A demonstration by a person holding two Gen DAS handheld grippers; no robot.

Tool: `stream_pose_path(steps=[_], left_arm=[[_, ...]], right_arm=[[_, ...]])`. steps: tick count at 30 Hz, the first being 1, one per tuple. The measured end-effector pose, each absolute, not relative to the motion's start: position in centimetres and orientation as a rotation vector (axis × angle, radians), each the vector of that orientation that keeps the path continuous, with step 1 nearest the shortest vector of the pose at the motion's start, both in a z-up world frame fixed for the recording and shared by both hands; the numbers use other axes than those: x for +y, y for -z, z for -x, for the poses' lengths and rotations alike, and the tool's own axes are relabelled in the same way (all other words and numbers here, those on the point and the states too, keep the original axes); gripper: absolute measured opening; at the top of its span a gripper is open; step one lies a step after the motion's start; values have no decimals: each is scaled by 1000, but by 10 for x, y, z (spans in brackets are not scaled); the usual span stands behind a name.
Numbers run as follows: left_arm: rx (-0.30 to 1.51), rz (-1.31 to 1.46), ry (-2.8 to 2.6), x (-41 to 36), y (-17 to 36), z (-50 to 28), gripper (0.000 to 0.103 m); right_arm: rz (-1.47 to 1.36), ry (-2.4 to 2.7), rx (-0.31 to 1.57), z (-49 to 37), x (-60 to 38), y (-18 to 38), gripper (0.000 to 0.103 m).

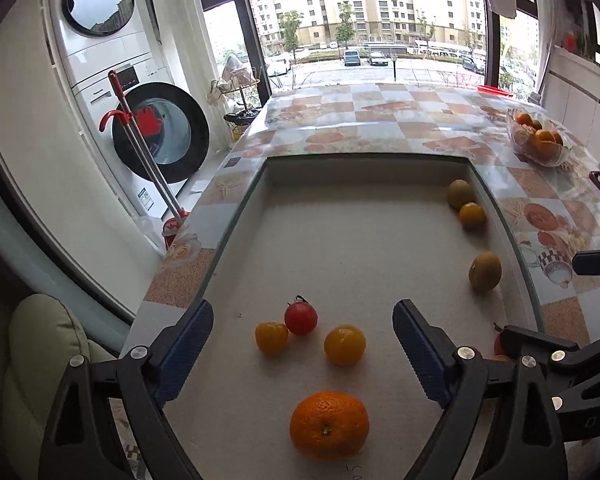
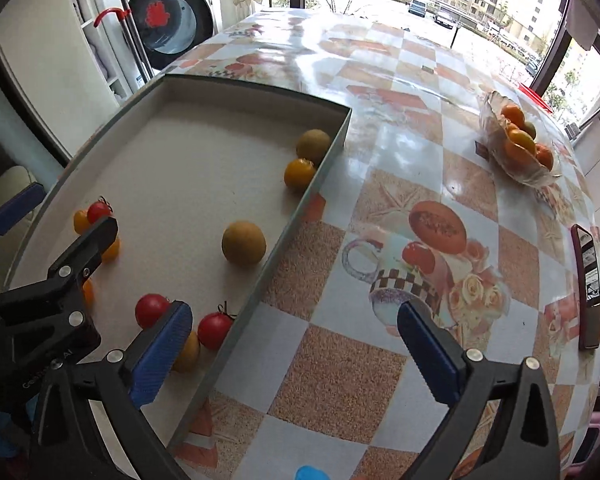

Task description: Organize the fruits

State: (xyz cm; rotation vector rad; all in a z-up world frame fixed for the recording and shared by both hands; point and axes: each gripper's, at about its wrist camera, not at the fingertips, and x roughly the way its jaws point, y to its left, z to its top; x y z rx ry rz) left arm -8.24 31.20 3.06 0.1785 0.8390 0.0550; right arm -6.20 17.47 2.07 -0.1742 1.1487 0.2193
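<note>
My left gripper [image 1: 303, 340] is open and empty over a shallow beige tray [image 1: 364, 168]. Between and just beyond its fingers lie a red tomato [image 1: 301, 317], two yellow fruits [image 1: 271, 338] [image 1: 345, 345] and, nearest, a big orange [image 1: 329, 425]. Brown-green fruits [image 1: 485, 271] [image 1: 460, 193] lie along the tray's right wall. My right gripper [image 2: 294, 332] is open and empty, straddling the tray's right wall [image 2: 296, 216]. Two red tomatoes [image 2: 152, 310] [image 2: 215, 330] lie by its left finger. A glass bowl [image 2: 518, 148] of oranges stands far right on the table.
The table has a glossy checked fruit-print cloth [image 2: 380, 152]. A phone [image 2: 589, 286] lies near the table's right edge. A washer-dryer stack [image 1: 112, 80] and a red mop [image 1: 140, 148] stand left of the table. A cushioned chair [image 1: 44, 360] is at the near left.
</note>
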Motion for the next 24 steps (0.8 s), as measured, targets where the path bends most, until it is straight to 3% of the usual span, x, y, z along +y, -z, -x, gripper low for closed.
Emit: stream_pose_path(steps=[14, 24], left_arm=[[875, -208, -58, 310, -30, 88, 92], [859, -96, -19, 315, -64, 100, 92]], right_arm=[[144, -277, 1226, 81, 168, -6, 103], [39, -289, 1108, 74, 148, -52, 103]])
